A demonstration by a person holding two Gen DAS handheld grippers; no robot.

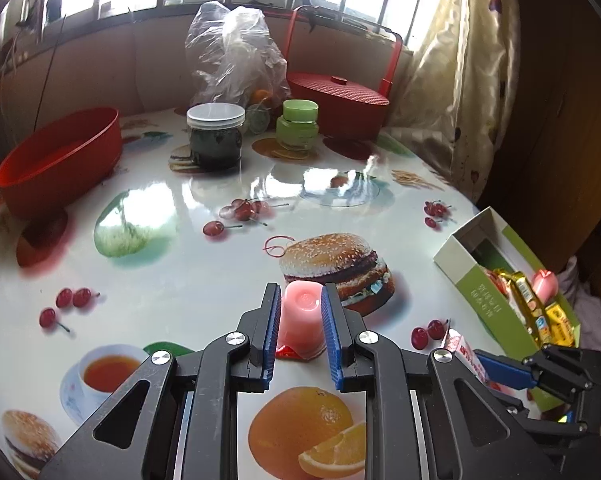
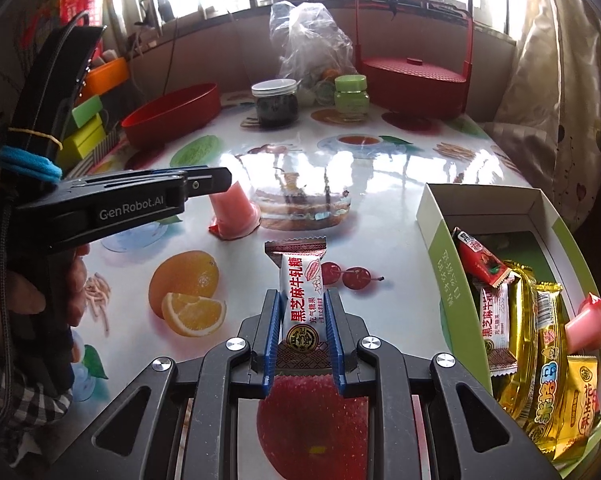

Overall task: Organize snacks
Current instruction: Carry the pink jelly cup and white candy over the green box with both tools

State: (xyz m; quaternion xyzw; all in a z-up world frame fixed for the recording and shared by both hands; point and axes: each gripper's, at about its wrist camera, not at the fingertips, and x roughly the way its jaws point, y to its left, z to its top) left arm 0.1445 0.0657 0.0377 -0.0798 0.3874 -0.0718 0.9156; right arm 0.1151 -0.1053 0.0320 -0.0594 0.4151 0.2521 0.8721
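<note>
In the left wrist view, the left gripper [image 1: 300, 320] is seen closed on a pink jelly cup [image 1: 301, 322], which stands upside down on the printed tabletop [image 1: 180, 272] with the blue pads pressed against both of its sides. Beyond the jaws a printed burger is seen, and far ahead a dark jar [image 1: 215, 136] and a green jar [image 1: 298, 124]. To the right of the jaws a green snack box [image 1: 476, 280] is seen, with wrapped snacks inside; the right gripper [image 1: 496, 368] enters low on that side.

In the right wrist view, the right gripper [image 2: 303, 328] is clamped on a white nougat bar [image 2: 300, 300], whose free end juts forward past the fingertips. Whether the bar touches the table probably cannot be judged. Ahead and left of the jaws, the jelly cup is held by the left gripper. The snack box lies right of the jaws, well filled.
</note>
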